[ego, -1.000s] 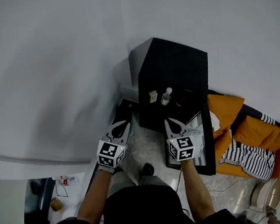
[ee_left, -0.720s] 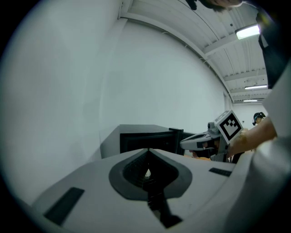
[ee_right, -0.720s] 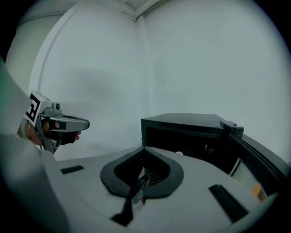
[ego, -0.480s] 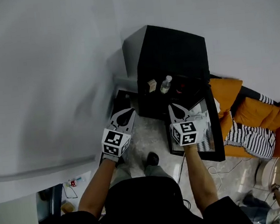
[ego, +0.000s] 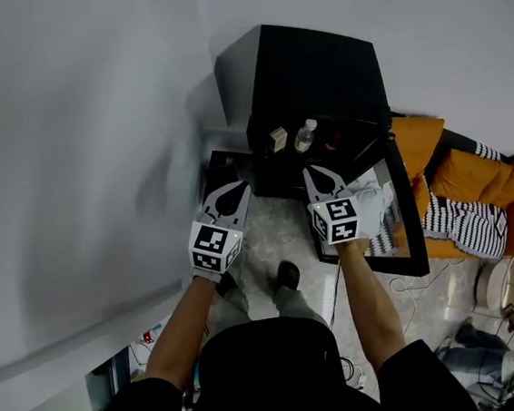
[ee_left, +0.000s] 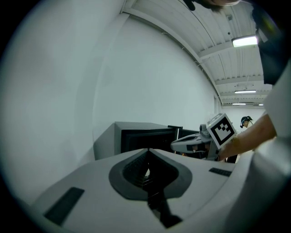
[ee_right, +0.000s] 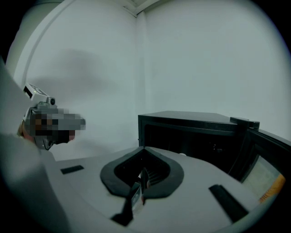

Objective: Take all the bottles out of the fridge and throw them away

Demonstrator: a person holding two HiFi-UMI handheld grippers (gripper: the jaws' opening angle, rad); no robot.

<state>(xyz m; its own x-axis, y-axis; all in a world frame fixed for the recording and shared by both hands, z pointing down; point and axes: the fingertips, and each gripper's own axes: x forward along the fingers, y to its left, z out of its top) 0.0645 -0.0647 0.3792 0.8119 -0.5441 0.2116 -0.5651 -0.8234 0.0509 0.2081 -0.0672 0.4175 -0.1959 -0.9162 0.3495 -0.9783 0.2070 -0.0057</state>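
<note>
Edging nearer the fridge, left tool and right tool stay closed, empty.

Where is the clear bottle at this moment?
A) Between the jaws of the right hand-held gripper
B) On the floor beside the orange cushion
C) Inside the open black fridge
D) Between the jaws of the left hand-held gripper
C: the clear bottle stands inside the black fridge, whose door is swung open. The left hand-held gripper and the right hand-held gripper are shut and empty in front of it.
</note>
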